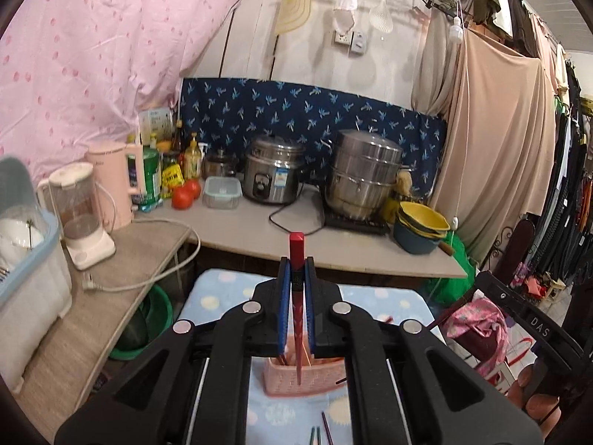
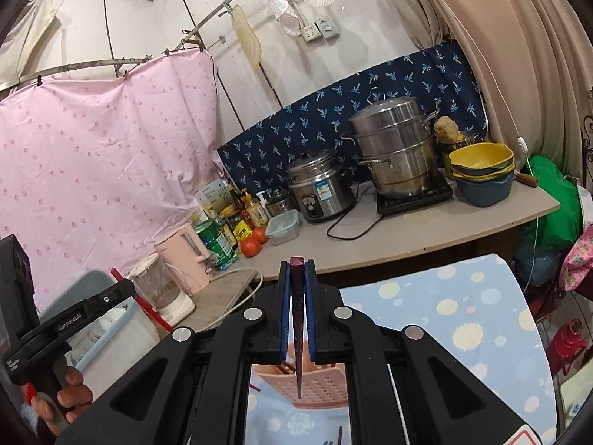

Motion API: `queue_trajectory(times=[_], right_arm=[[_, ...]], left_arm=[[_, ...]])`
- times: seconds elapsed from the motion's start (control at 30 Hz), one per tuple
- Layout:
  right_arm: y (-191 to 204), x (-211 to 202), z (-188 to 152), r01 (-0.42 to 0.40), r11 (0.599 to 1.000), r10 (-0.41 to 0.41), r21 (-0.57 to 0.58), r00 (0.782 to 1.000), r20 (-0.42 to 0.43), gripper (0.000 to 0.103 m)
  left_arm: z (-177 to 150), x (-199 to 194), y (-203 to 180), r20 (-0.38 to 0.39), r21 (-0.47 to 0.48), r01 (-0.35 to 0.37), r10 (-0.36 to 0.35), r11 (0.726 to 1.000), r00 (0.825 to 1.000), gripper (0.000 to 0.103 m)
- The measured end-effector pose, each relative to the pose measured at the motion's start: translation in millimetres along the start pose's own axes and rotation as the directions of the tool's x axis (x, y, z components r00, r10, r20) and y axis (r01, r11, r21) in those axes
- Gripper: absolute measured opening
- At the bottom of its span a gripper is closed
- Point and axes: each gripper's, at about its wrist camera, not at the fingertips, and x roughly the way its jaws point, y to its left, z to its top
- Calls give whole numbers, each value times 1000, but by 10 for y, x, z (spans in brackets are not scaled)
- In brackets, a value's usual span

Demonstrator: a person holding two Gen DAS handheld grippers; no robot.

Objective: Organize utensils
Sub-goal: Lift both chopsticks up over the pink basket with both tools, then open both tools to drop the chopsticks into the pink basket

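- The left gripper (image 1: 296,259) is clamped on a red chopstick (image 1: 297,319), blunt end up, tip hanging above the pink basket (image 1: 307,378).
- The right gripper (image 2: 297,265) is clamped on a dark chopstick (image 2: 298,333) — its tip likewise hangs over the basket.
- The basket stands on a dotted blue cloth (image 2: 463,319); loose chopsticks (image 1: 326,426) lie on the cloth just in front of it.
- Behind the cloth's far edge runs the counter (image 1: 259,222), bare along its front — pots and bottles crowd the back.
- In the right view a hand (image 2: 63,400) grips the left gripper's handle at the frame's left edge.
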Motion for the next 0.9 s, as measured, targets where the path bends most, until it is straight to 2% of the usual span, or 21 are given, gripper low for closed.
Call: queue_trajectory(times=[0.17, 0.27, 0.6, 0.9], right_arm=[[-2, 240, 134, 11, 1000, -11, 0, 1000, 11, 7], [-23, 409, 108, 26, 1000, -26, -10, 1000, -14, 7], [-214, 783, -233, 60, 998, -60, 3, 990, -126, 7], [-220, 863, -386, 73, 997, -74, -13, 984, -160, 10]], left_arm=[[118, 228, -25, 21, 1, -11, 11, 1000, 1000, 7], [105, 397, 7, 9, -5, -25, 25, 1000, 1000, 7], [-217, 825, 83, -89, -18, -50, 48, 999, 995, 7], [-404, 958, 130, -141, -29, -57, 52, 998, 989, 8]])
